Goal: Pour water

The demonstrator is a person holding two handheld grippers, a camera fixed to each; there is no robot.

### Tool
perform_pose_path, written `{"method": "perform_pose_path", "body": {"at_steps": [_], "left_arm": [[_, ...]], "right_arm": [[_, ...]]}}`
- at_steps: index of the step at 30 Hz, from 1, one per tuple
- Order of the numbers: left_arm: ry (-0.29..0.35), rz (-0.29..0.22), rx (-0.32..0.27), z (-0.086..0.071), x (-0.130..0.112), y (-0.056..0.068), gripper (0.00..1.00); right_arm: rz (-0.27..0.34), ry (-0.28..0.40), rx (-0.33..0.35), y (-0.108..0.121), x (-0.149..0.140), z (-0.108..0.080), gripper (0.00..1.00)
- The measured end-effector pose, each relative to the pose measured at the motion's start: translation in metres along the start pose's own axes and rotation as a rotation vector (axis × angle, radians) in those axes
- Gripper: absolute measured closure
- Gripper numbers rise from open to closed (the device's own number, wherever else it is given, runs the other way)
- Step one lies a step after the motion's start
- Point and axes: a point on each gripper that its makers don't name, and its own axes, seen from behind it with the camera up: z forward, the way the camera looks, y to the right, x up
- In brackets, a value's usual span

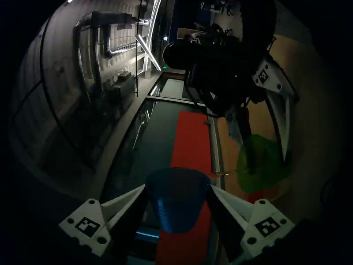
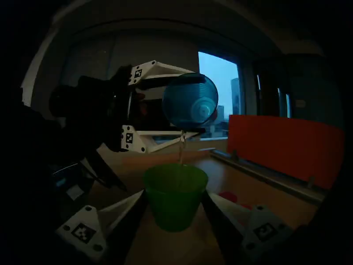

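My left gripper (image 1: 178, 207) is shut on a blue plastic cup (image 1: 178, 198), which lies tipped on its side. In the right gripper view that blue cup (image 2: 190, 100) hangs above with its mouth facing me, and a thin stream of water (image 2: 181, 148) falls from its rim into a green cup (image 2: 175, 201). My right gripper (image 2: 175, 210) is shut on the green cup and holds it upright. The left gripper view shows the green cup (image 1: 260, 163) between the right gripper's white fingers (image 1: 283, 117), off to the right.
A wooden tabletop (image 2: 247, 185) lies under the cups. An orange panel (image 2: 287, 143) stands along a rail at the table's right edge. A window (image 2: 218, 95) with buildings outside is behind. The room is dim. A dark hand and device (image 2: 84, 115) hold the left gripper.
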Motion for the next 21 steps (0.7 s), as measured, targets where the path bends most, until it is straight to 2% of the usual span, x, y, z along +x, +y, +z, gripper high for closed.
{"method": "perform_pose_path", "body": {"at_steps": [21], "left_arm": [[0.009,0.040,-0.007,0.0009,0.0052,-0.0002,0.15]], "right_arm": [[0.000,0.004,-0.005,0.0018,-0.0010,-0.0023,0.01]]}}
